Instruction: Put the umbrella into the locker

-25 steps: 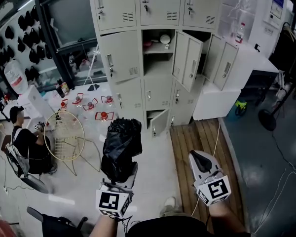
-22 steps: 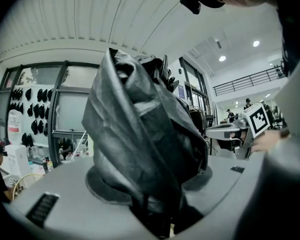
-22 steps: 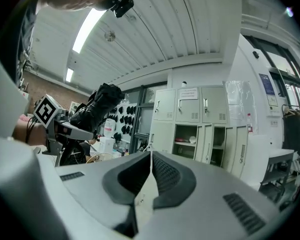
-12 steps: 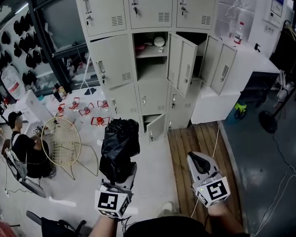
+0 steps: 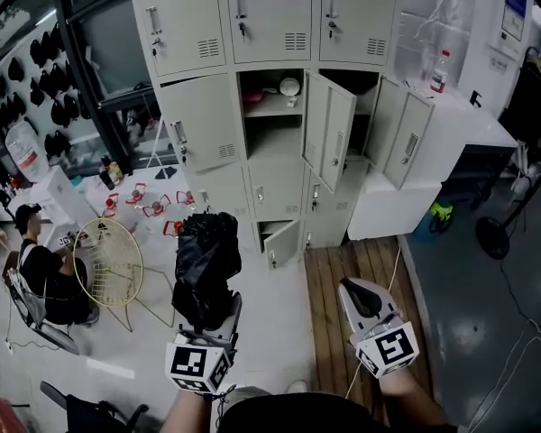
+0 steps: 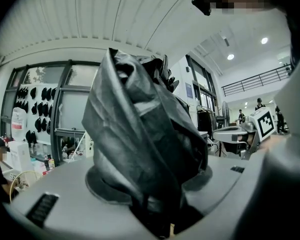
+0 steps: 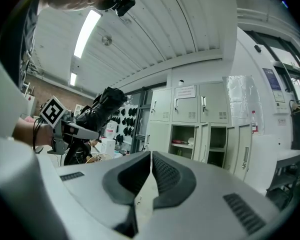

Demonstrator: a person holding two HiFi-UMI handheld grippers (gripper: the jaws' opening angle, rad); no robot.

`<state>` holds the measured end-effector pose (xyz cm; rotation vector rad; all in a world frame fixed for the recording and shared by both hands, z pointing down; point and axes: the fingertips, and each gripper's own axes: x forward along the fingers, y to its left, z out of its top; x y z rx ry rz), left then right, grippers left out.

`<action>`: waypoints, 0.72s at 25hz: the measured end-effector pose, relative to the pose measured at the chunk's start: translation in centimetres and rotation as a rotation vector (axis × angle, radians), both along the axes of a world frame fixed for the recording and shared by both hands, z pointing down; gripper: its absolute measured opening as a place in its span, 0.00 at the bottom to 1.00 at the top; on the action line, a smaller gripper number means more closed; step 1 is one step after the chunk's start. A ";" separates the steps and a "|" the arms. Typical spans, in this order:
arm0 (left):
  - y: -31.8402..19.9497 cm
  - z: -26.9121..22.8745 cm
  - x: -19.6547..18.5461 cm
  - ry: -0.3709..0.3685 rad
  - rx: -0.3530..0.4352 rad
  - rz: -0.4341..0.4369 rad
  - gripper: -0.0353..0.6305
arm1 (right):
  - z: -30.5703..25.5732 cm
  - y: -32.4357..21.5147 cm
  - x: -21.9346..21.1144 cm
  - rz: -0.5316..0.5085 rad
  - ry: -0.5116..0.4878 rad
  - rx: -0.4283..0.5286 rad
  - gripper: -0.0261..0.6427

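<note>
Left hand-held gripper (image 5: 211,312) pinches the floppy umbrella (image 5: 205,262), right hand-held gripper (image 5: 348,289) pressed shut w/ nothing; umbrella could snag the half-open locker door (image 5: 329,142) & drop.

A person (image 5: 38,273) is sitting at the left beside a round wire chair (image 5: 108,262). Several small red items (image 5: 150,207) are lying on the floor farther back. A bottle (image 5: 441,70) is standing on the white counter (image 5: 473,124) at far right.

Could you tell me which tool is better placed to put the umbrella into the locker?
Left: the left tool grips the black umbrella, facing the lockers; the right tool is shut and empty.
</note>
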<state>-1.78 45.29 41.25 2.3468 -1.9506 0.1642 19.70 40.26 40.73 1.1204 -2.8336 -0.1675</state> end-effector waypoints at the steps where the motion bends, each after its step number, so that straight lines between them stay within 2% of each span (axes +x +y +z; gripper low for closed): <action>1: -0.4 -0.1 0.0 -0.006 0.003 -0.003 0.43 | -0.1 -0.4 0.1 -0.003 0.000 -0.001 0.08; 9: -2.7 0.2 0.5 -0.035 0.016 -0.007 0.43 | -0.1 -3.4 0.4 -0.005 -0.009 0.000 0.08; 15: -5.5 0.7 0.7 -0.049 -0.027 0.004 0.43 | 0.0 -5.9 -0.4 -0.003 -0.001 0.006 0.08; 18: -7.4 1.0 0.2 -0.059 -0.001 0.016 0.43 | 0.0 -7.6 -1.1 -0.003 0.004 0.009 0.08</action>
